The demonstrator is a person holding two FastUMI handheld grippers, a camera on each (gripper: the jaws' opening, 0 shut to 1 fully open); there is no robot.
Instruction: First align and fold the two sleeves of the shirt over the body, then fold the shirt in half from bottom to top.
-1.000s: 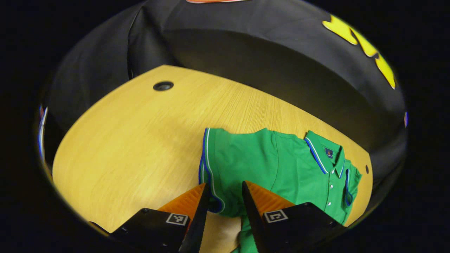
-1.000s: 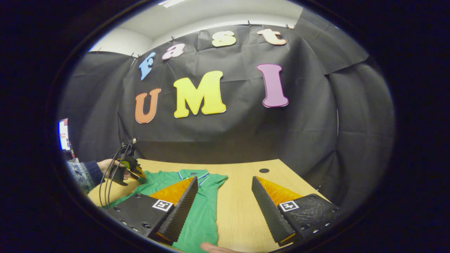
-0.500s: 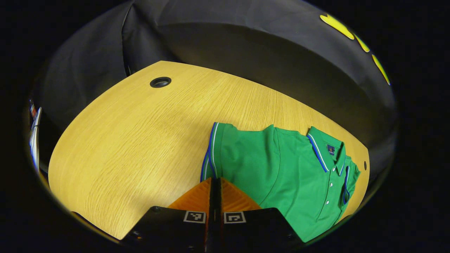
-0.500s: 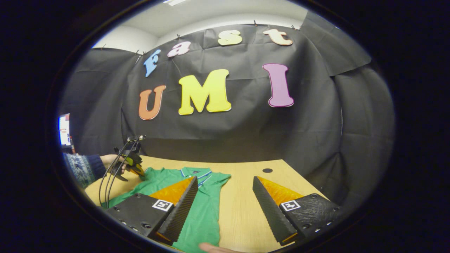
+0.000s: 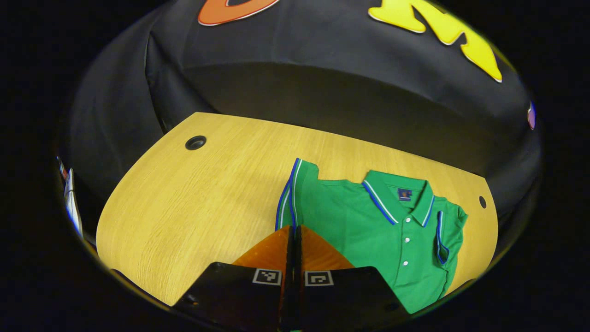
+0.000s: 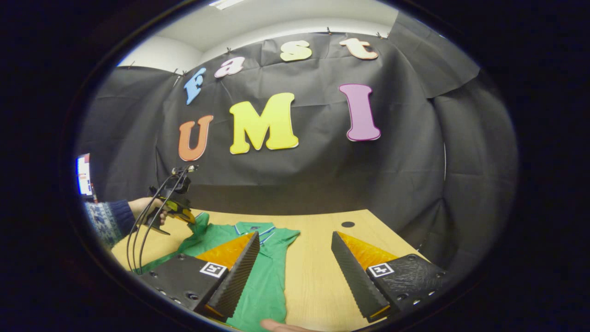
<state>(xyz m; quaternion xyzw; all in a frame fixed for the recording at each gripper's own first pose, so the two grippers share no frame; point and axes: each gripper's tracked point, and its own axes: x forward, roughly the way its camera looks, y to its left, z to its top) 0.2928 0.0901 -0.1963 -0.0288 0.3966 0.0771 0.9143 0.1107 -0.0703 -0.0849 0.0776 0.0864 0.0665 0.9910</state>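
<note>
Sleeve (image 5: 295, 193) of green shirt (image 5: 382, 240) pinched in left gripper (image 5: 293, 235).

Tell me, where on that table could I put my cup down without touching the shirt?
Bare wood lies on the table between the shirt and the round hole. In the right gripper view, another free strip runs beside the shirt toward a second hole. The middle is crowded.

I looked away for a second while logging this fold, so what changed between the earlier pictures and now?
The left gripper went from open around the green polo shirt's blue-trimmed sleeve to shut on it, then began lifting it; the right gripper view shows that sleeve raised off the wooden table. The right gripper stayed open above the table, and the shirt's body stayed flat.
</note>
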